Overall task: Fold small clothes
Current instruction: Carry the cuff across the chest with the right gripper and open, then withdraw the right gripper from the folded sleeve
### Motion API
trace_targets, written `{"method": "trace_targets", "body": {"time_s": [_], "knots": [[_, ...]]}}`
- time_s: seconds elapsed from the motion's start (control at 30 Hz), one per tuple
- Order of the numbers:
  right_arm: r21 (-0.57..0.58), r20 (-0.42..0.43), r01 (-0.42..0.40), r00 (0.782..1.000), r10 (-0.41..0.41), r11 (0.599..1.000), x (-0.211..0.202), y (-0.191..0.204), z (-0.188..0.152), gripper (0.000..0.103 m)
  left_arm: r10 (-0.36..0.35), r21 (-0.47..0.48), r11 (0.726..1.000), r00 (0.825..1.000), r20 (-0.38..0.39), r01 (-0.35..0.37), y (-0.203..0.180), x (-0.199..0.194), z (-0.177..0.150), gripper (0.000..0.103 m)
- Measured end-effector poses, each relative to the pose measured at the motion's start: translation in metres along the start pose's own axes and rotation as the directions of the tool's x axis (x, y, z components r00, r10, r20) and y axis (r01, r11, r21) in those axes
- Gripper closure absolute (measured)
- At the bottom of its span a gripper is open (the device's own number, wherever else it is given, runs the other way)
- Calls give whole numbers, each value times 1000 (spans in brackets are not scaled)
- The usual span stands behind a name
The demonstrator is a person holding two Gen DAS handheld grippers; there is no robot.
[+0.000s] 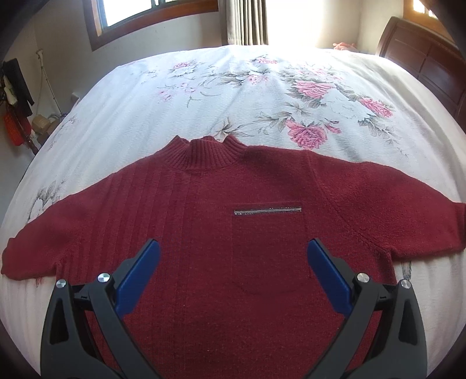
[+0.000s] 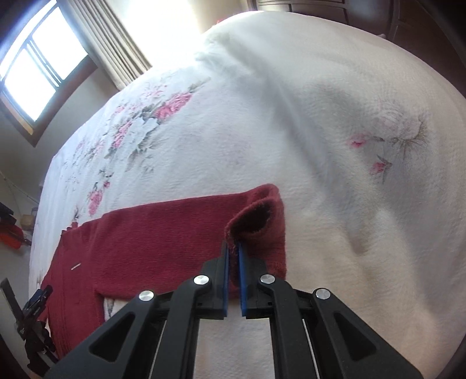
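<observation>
Left wrist view: left gripper hovers over the lower front of the red sweater, jaws spread wide, blue pads well apart with nothing between them. Contact with the knit cannot be told from this angle. Sweater lies flat, front up, on the floral bedspread, ribbed collar pointing away toward the window. Left sleeve end reaches the frame edge at left; chest pocket with zip trim sits right of centre; the other sleeve runs out to the right, its cuff cut off by the lens rim. Hem hidden under the gripper body.

Right wrist view: at far left, the left gripper shows only as a dark, partly cropped shape at the sweater's edge. Right gripper is clamped shut on the sleeve cuff, pads nearly meeting with a fold of knit pinched between them; the cuff opening stands lifted off the bedspread. Headboard at upper right is dim and hard to make out.
</observation>
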State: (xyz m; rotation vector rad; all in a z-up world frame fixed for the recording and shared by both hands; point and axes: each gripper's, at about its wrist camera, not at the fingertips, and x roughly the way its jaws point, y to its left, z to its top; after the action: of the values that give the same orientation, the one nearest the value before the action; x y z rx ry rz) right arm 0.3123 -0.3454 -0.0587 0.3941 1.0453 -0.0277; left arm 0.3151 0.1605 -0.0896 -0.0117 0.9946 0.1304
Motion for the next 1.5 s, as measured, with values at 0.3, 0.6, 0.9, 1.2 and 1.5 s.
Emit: {"method": "trace_targets", "body": {"time_s": [0.3, 0.6, 0.9, 1.2, 1.5], "knots": [[-161, -59, -227, 974, 220, 961, 5, 133, -19, 98, 14, -34, 999, 1000, -15, -14, 36, -4, -4, 3], [-239, -189, -341, 935, 301, 909, 55, 240, -57, 98, 2, -55, 998, 1000, -23, -3, 66, -7, -10, 3], [-281, -291, -314, 928, 231, 907, 109, 283, -94, 95, -34, -58, 998, 999, -31, 33, 79, -8, -13, 3], [-200, -249, -427, 893, 376, 882, 62, 243, -103, 76, -270, -125, 959, 956, -111, 256, 41, 0, -10, 4], [-149, -137, -310, 947, 291, 939, 21, 145, -128, 75, -435, -160, 899, 869, -235, 407, -58, 32, -8, 8]]}}
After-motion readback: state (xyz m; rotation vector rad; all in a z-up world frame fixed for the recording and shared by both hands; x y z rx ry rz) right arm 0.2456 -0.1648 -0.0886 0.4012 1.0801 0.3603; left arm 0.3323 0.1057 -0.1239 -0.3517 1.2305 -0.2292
